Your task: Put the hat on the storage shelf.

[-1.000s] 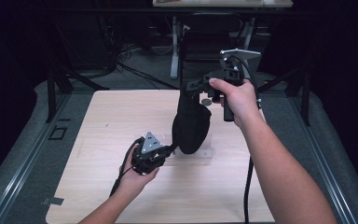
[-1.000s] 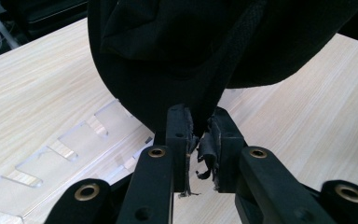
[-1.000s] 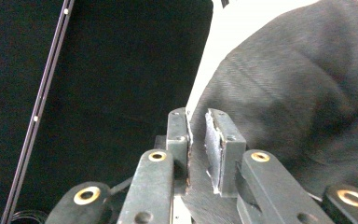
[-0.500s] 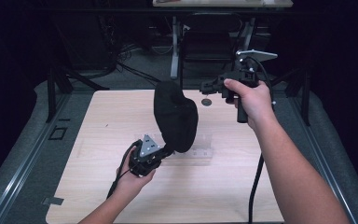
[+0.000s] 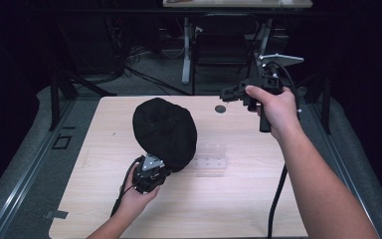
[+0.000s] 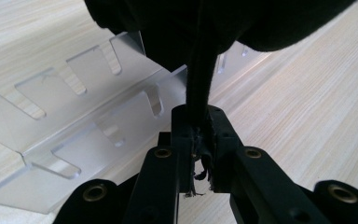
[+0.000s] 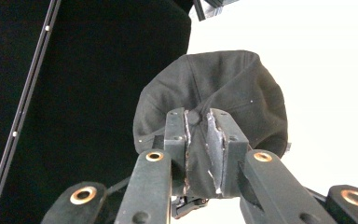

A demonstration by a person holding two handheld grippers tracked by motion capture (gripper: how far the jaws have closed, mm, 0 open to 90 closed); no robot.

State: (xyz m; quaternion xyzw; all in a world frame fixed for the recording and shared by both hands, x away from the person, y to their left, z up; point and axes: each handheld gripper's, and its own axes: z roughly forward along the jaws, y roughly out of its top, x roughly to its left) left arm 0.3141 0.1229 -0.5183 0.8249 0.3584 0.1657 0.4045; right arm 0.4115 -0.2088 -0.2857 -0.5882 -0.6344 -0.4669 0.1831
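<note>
Left side first: my left hand is low over the near half of the table, and the left gripper points up and away from me. Its jaws are clamped on a pinch of black fabric at the edge of the cap; frayed threads stick out below the pads. The cap rises from that pinch, with its dome facing the high camera. It's over the middle of the table, left of centre. Can't tell whether its far edge touches the wood or hangs just above it; the high view is too dark there.

Just right of the cap and partly under it, a clear plastic rack with slots lies flat on the table. In the left gripper view it sits right behind the jaws, and the cap covers its far end.

Further right, near the far edge, there's a small dark round thing on the wood, apart from the rack and cap.

Right side: my right hand is raised over the far right corner. The right gripper is roughly level, with its jaws aimed left. It's well apart from the cap. In its own view the jaws are a narrow gap apart with nothing pinched; the cap shows through the gap, farther off.
</note>
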